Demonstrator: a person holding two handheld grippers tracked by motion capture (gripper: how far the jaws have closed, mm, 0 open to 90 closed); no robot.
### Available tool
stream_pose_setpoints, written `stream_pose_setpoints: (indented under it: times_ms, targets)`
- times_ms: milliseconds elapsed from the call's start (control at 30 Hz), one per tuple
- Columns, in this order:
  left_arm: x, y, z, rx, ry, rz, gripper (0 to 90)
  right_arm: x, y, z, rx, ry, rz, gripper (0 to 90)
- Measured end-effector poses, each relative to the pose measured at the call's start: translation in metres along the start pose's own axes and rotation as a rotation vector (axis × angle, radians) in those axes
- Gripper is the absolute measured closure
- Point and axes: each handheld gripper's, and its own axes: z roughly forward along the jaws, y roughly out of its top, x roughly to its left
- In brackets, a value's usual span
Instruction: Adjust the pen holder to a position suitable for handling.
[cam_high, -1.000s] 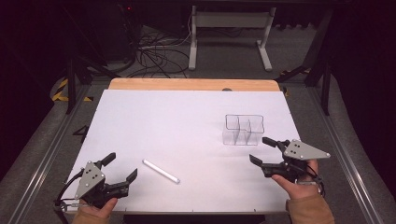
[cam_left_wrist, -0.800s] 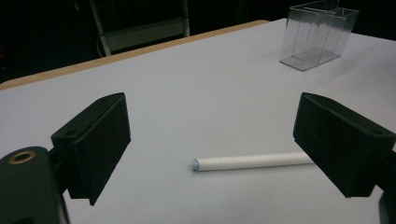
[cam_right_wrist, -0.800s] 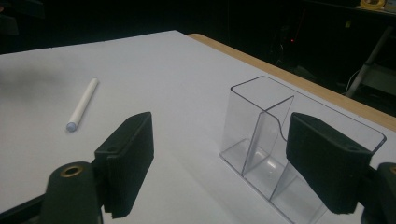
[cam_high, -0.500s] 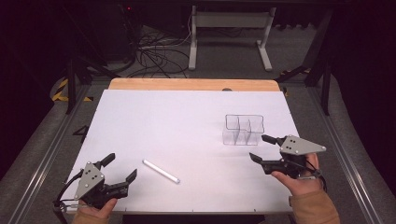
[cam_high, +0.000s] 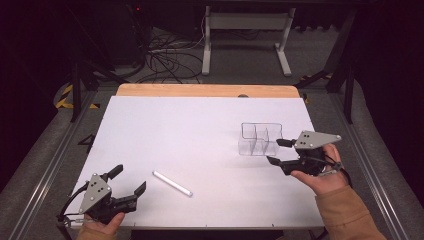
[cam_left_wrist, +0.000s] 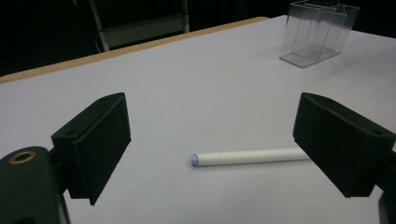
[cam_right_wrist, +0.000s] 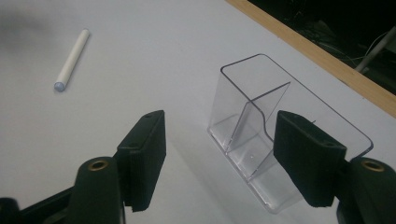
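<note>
Hovering: left tool (cam_high: 126, 181) spread, white stick (cam_high: 172, 183) just ahead, ungrasped | right tool (cam_high: 279, 151) spread beside clear divided organizer (cam_high: 260, 138), empty | nothing placed yet

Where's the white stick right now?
In the high view the stick lies flat on the white sheet, near its front edge, left of centre. It is just right of the open left tool, untouched, and far from the clear box.
</note>
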Motion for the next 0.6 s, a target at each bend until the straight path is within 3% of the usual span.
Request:
stream_pose_setpoints:
  times_ms: [167,333,600]
  targets:
    - [0.0,0.0,0.0,0.004,-0.001,0.001,12.1,-0.008,0.007,0.004,0.027,0.027,-0.004,38.2]
    - [0.001,0.0,0.0,0.003,-0.001,0.0,12.1,-0.016,0.013,0.013,0.078,0.058,-0.05,38.9]
    - [0.001,-0.001,0.001,0.003,0.0,-0.001,12.0,-0.029,0.015,0.02,0.093,0.051,-0.069,38.1]
